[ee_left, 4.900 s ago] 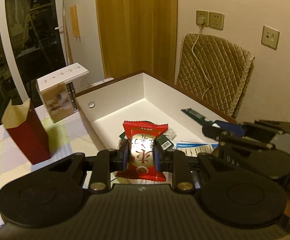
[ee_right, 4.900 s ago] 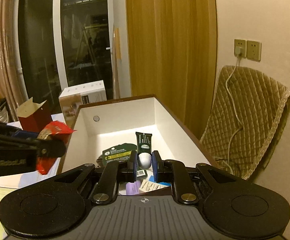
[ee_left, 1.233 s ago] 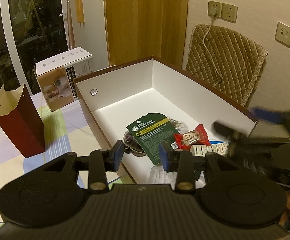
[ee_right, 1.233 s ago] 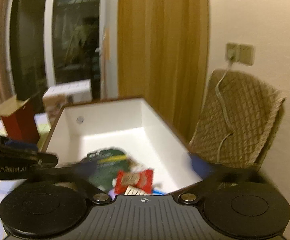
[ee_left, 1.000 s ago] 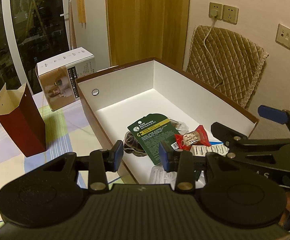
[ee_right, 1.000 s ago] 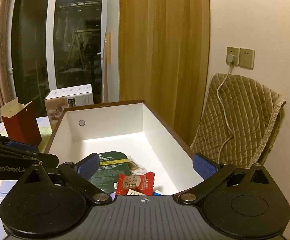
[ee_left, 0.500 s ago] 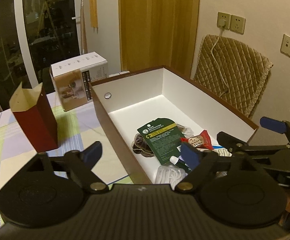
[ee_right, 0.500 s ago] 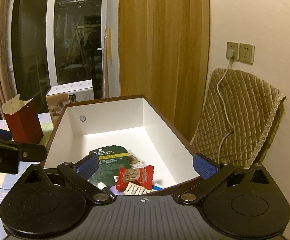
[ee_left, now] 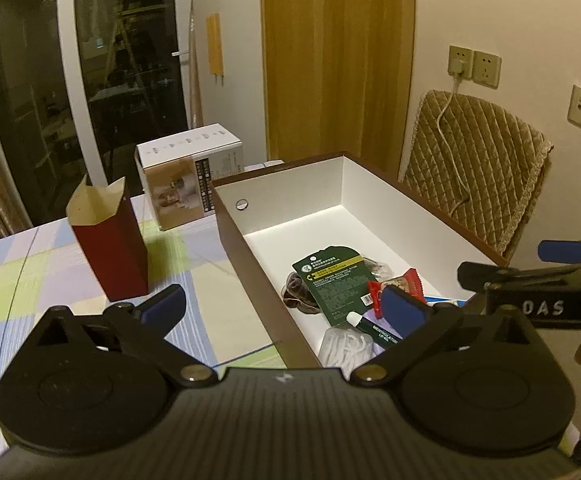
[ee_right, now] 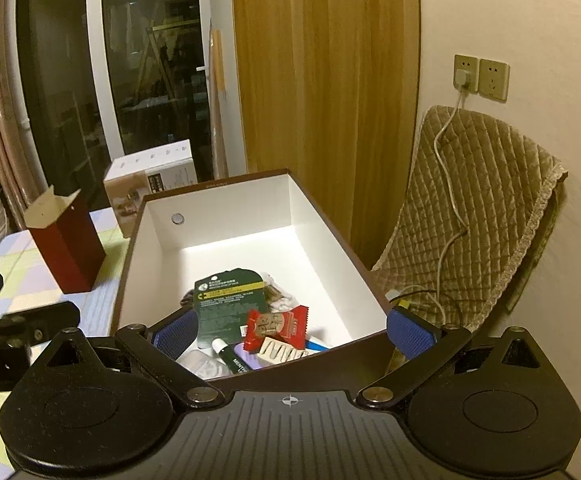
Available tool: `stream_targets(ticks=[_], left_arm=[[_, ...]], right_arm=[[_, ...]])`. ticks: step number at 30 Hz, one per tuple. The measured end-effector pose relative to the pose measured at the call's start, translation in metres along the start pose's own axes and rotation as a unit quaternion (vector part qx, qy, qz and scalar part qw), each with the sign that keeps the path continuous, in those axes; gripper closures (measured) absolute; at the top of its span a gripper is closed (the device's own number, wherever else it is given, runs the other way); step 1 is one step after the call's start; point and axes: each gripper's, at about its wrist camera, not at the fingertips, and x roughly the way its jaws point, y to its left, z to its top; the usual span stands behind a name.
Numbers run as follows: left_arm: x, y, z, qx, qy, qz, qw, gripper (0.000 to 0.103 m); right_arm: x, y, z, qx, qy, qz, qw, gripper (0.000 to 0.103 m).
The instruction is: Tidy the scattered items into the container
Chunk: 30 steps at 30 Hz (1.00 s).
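Observation:
A white-lined, brown-walled box (ee_left: 286, 172) (ee_right: 218, 194) stands on the table. In it lie a dark green packet (ee_left: 330, 280) (ee_right: 230, 296), a red snack packet (ee_right: 276, 326) (ee_left: 404, 280), a small green lip-balm tube (ee_left: 374, 328) (ee_right: 230, 356) and a white wrapped item (ee_left: 342, 346). My left gripper (ee_left: 282, 308) is wide open and empty above the box's near left corner. My right gripper (ee_right: 290, 334) is wide open and empty over the box's near end; it also shows in the left wrist view (ee_left: 542, 276).
A red open-topped paper carton (ee_left: 108, 236) (ee_right: 64, 240) and a white product box (ee_left: 190, 176) (ee_right: 150, 178) stand on the checked tablecloth (ee_left: 22, 280) left of the box. A quilted chair back (ee_left: 474, 192) (ee_right: 470, 208) with a white cable is at the right by the wall.
Both grippers let go of their items, which now lie in the box. Both opened wide. The left gripper drew back and to the left; the right stayed over the near end.

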Motion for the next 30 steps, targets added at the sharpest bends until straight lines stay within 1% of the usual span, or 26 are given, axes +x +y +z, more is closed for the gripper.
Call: stream_targets(ticks=[6,12,17,22,30], left_arm=[[-0.020,-0.006,-0.003,-0.015,-0.002,0.003,0.9999,0.001],[-0.034,-0.012,-0.005,-0.021,0.011,0.006,0.9997,0.001],[-0.045,-0.016,-0.009,-0.038,0.025,0.007,0.9989,0.001],[-0.062,-0.022,-0.014,-0.056,0.029,0.011,0.9979,0.001],[-0.085,-0.034,-0.027,-0.078,0.041,0.004,0.9961,0.001]], right_arm=[[-0.020,0.000,0.004,-0.007,-0.002,0.003,1.000,0.000],[-0.035,0.000,0.007,-0.007,0.005,0.010,1.000,0.000],[-0.051,0.002,0.009,-0.017,0.007,0.015,1.000,0.000],[-0.065,0.001,0.007,-0.029,0.011,0.016,0.999,0.000],[-0.092,-0.005,-0.001,-0.036,0.014,0.014,0.999,0.000]])
